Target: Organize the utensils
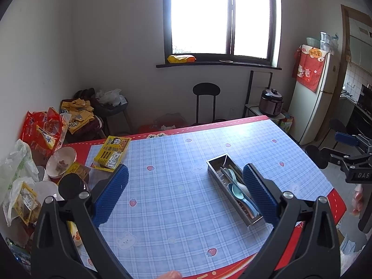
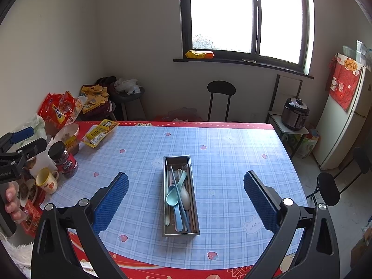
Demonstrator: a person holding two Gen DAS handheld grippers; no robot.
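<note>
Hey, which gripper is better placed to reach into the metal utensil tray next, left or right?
Probably the right. In its own view the right gripper is open and the metal utensil tray sits centred between its fingers. The left gripper, also open, has the tray off to its right side, partly behind one finger.

The left gripper (image 1: 186,194) and the right gripper (image 2: 186,196) both hover with jaws spread wide, holding nothing

Brushed metal tray (image 2: 165,197), matt plastic spoons (image 2: 172,197); glossy checked tablecloth (image 2: 232,174); ribbed rubber tong pads (image 2: 111,200)
</note>
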